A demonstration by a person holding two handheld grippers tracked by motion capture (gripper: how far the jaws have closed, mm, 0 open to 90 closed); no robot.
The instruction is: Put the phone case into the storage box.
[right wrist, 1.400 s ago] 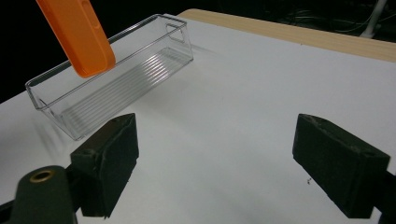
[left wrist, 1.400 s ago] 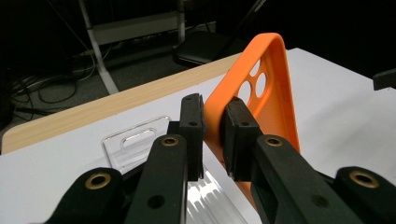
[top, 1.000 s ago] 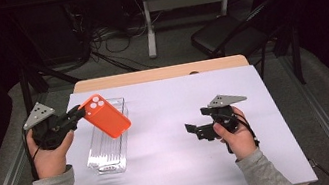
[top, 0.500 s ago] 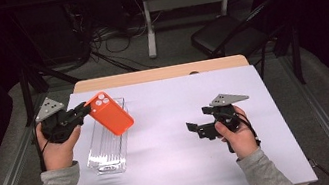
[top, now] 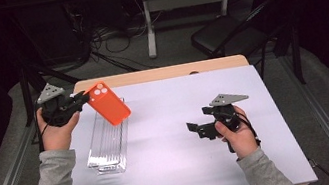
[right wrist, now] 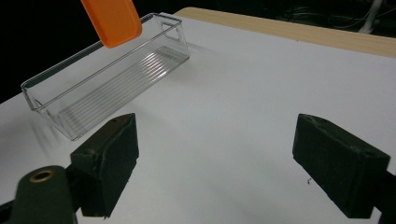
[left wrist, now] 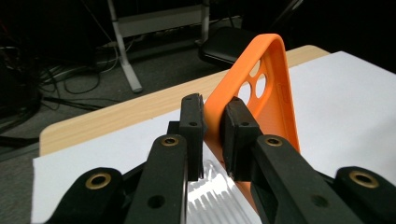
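Left gripper (top: 83,99) has its jaws clamped on one edge of an orange phone case (top: 108,103), near the camera-hole end. In the left gripper view the case (left wrist: 261,100) rises ahead of the jaws and leans to their right, open side facing right, with the thin wall pinched between the two pads. The case is off the worktop (top: 166,117), held over the far end of a clear plastic bin (top: 108,142), which lies just below and ahead of the jaws.

Right gripper (top: 198,128) sits low over the worktop, jaws spread wide with nothing between them. In its own view the bin (right wrist: 107,74) is well ahead and to the left of its jaws, with the bottom corner of the case (right wrist: 112,18) hanging above the bin.

Judgement: the step looks like setting the case into the bin. To do it well:
- turn the case so its long side lines up with the bin's long side before lowering; the bin looks narrow.
- keep the pinch firm, as it is on an edge only and the case could pivot.
- lower until the bottom end is inside the walls, then release.
- the bin looks light; the idle right gripper could steady it if it slides.
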